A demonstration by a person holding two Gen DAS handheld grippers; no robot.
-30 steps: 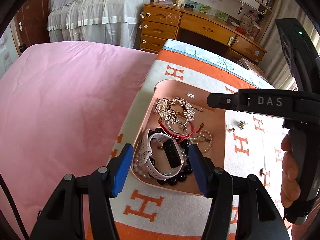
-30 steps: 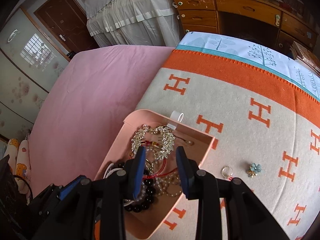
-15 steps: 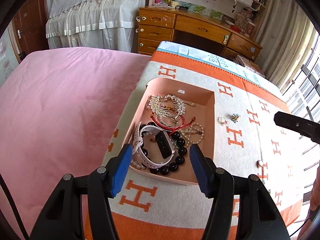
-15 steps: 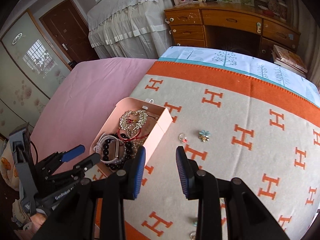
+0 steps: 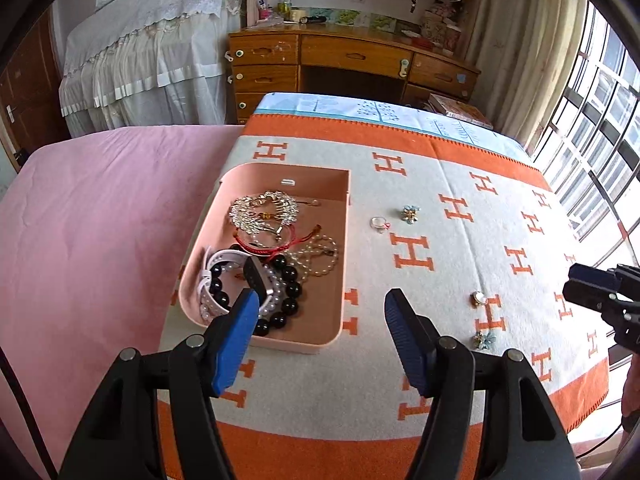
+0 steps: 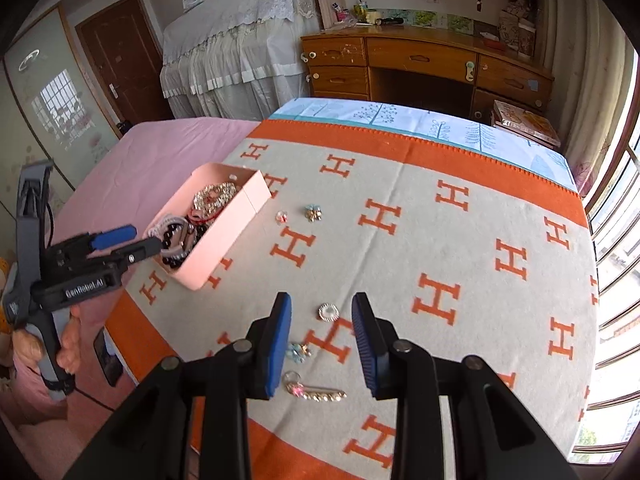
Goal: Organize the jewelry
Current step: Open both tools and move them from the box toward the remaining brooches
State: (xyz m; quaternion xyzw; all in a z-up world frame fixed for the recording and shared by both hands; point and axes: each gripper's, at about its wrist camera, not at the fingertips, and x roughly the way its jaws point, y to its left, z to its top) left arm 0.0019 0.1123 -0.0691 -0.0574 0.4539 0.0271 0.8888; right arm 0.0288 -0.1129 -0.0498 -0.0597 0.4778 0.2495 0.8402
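Your left gripper (image 5: 318, 312), jaws just widened and empty, hangs over the pink tray (image 5: 344, 216) of jewelry. Your right gripper (image 6: 322, 330) hovers spread above a round brooch (image 6: 329, 312) on the blanket (image 6: 480, 216).

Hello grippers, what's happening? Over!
Left gripper open, empty, jaws just widened. Right gripper open above round silver ring. Pink jewelry box part-filled. Path clear.

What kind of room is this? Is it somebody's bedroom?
Most likely a bedroom: a bed with a pink sheet, a wooden desk with drawers, and a curtained window.
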